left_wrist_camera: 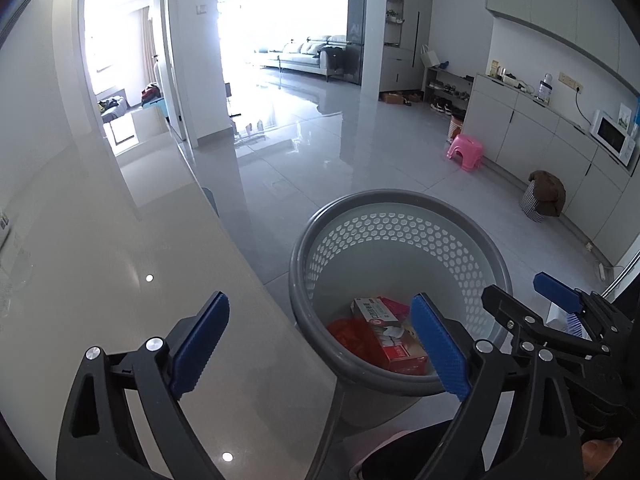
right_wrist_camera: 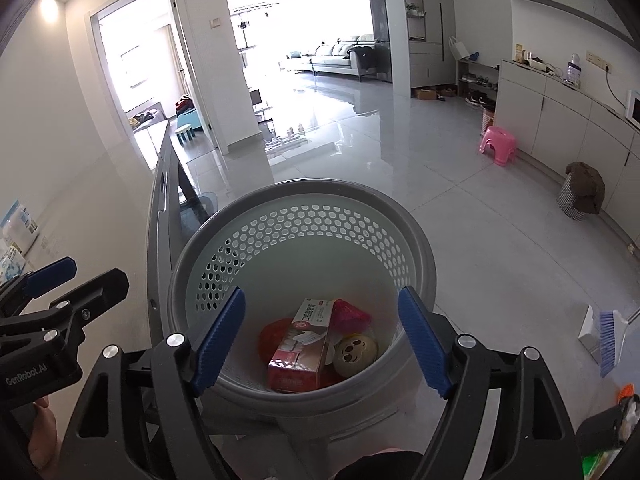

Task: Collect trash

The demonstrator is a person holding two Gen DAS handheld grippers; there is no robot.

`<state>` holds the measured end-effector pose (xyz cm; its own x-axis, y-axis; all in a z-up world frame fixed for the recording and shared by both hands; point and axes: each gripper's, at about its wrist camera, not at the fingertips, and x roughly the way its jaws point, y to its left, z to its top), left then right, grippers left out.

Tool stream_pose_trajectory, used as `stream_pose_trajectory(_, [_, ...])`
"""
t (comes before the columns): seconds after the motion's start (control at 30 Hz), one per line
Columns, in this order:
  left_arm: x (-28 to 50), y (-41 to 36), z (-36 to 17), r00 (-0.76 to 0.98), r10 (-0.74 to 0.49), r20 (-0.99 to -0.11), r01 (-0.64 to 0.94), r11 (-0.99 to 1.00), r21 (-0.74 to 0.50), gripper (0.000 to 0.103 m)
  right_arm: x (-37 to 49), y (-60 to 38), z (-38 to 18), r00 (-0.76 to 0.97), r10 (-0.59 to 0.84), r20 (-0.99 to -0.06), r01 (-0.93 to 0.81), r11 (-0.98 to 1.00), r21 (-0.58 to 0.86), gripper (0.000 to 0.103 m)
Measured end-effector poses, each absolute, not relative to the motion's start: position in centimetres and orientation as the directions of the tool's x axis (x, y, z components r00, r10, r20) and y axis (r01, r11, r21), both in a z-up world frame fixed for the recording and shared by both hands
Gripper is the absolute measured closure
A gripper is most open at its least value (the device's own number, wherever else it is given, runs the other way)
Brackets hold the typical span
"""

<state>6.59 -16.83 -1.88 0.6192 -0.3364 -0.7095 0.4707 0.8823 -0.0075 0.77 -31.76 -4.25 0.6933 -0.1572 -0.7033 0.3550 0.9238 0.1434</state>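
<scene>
Nearest, the left gripper (left_wrist_camera: 320, 346) stands with its jaws wide and nothing between them, half over the pale tabletop (left_wrist_camera: 132, 264) and half over the basket's rim. The right gripper (right_wrist_camera: 322, 338), jaws likewise wide and empty, hangs directly above the mouth of the grey wastebasket (right_wrist_camera: 416, 248). The basket stands on the floor just beside the tabletop's curved edge, which crosses the left wrist view diagonally. Down in the basket lies the collected trash: a red and white carton (right_wrist_camera: 306, 346), a red plastic bag (right_wrist_camera: 274, 334), a pink wrapper (right_wrist_camera: 352, 314) and a round yellow piece with a smiling face (right_wrist_camera: 356, 354). To the right of the basket a broom with blue bristles (right_wrist_camera: 610, 340) and a white dustpan (right_wrist_camera: 588, 330) rest on the floor. Beyond the basket the glossy tiled floor (right_wrist_camera: 400, 152) lies open and wide. Along the right wall stand a checked hamper with a brown cloth over it (right_wrist_camera: 582, 194), a pink stool (right_wrist_camera: 498, 144) and low cabinets (left_wrist_camera: 532, 128). Far off are a sofa (right_wrist_camera: 340, 54) and an open doorway (left_wrist_camera: 124, 68).
</scene>
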Motion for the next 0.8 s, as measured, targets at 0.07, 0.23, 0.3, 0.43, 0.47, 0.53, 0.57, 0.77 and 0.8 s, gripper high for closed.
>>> stream_pose_trajectory(0.07, [6.4,-16.4,-1.7,0.628,-0.332,-0.704,0.462,0.887,-0.005,0.012,0.4,-31.4,-4.1,0.694,-0.166,-0.701,0.364,0.920,0.142,0.028])
stream_pose_trajectory(0.23, [5.9,-15.4,-1.4,0.637,-0.332,-0.696,0.446,0.895,-0.019,0.010,-0.2,-30.5,-3.9,0.687,-0.194,-0.700,0.382,0.916,0.122,0.028])
stream_pose_trajectory(0.3, [5.9,-15.2,-1.1,0.641,-0.327,-0.695,0.439,0.898,-0.017,0.009,-0.4,-30.2,-3.8,0.685,-0.203,-0.699,0.390,0.913,0.117,0.028])
stream_pose_trajectory(0.43, [6.0,-14.5,-1.1,0.645,-0.316,-0.695,0.422,0.906,-0.020,0.008,-0.5,-29.9,-3.7,0.684,-0.207,-0.700,0.393,0.912,0.115,0.027])
stream_pose_trajectory(0.47, [6.0,-14.4,-1.1,0.646,-0.315,-0.695,0.420,0.907,-0.021,0.008,-0.5,-29.8,-3.6,0.682,-0.211,-0.701,0.396,0.912,0.110,0.027])
stream_pose_trajectory(0.53, [6.0,-14.1,-1.0,0.647,-0.315,-0.694,0.415,0.910,-0.026,0.007,-0.5,-29.6,-3.4,0.682,-0.216,-0.699,0.399,0.910,0.108,0.027])
stream_pose_trajectory(0.57, [6.0,-14.0,-1.0,0.647,-0.315,-0.694,0.414,0.910,-0.028,0.007,-0.6,-29.5,-3.3,0.683,-0.218,-0.697,0.402,0.909,0.109,0.027])
stream_pose_trajectory(0.77, [5.8,-13.3,-0.9,0.659,-0.310,-0.685,0.403,0.915,-0.025,0.006,-0.8,-28.9,-3.0,0.682,-0.228,-0.695,0.403,0.910,0.097,0.027])
stream_pose_trajectory(0.8, [5.8,-13.2,-0.9,0.661,-0.307,-0.685,0.401,0.916,-0.024,0.006,-0.8,-28.8,-2.9,0.682,-0.231,-0.694,0.405,0.909,0.095,0.027])
